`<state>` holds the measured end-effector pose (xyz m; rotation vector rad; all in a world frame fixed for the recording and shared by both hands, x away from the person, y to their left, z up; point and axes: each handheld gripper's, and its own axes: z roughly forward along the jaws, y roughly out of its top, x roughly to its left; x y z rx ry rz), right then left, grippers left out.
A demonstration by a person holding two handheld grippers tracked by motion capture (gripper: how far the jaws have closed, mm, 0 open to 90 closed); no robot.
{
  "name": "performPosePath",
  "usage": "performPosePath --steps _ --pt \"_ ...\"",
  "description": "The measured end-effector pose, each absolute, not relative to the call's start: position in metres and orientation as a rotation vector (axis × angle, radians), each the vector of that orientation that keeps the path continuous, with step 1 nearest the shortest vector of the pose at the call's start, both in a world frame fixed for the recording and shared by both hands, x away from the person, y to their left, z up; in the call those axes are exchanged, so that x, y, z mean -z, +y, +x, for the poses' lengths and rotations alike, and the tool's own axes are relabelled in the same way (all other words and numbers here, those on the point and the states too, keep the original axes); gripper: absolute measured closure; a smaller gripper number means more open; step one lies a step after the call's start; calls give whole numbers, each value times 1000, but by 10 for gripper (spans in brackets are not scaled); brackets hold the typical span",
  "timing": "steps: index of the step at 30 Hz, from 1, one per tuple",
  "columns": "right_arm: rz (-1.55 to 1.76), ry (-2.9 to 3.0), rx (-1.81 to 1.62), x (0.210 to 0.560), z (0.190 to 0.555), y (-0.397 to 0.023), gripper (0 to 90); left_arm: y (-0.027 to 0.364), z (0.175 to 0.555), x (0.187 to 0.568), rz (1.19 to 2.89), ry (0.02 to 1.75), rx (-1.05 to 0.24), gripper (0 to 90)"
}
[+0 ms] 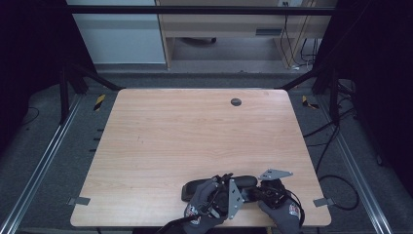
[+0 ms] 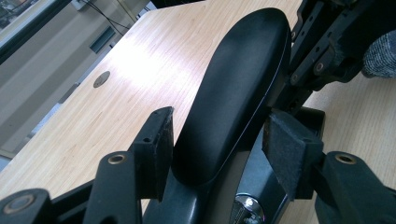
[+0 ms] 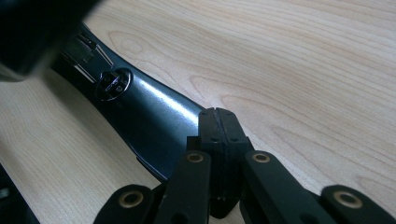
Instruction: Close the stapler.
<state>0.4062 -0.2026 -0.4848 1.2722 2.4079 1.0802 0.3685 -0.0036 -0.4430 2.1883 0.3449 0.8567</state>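
Item: black case (image 1: 219,187), long, glossy, with a rounded lid, hinged and partly open; it lies at the table's (image 1: 195,131) six-o'clock edge. Progress, as we judge it: both tools are on the case and the opening or closing is still under way. Our left gripper (image 2: 217,140) straddles the lid, jaws apart; one pad (image 2: 159,140) is touching or nearly so, the other stands clear. Our right gripper (image 3: 219,123) has its jaws together, tips against the lower shell at its three-o'clock end; whether they pinch it we cannot tell.
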Motion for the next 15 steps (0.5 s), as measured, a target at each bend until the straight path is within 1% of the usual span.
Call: performPosePath --steps 15 --pt "1285 2407 -1070 484 406 -205 900 -8 368 452 2225 298 -869 434"
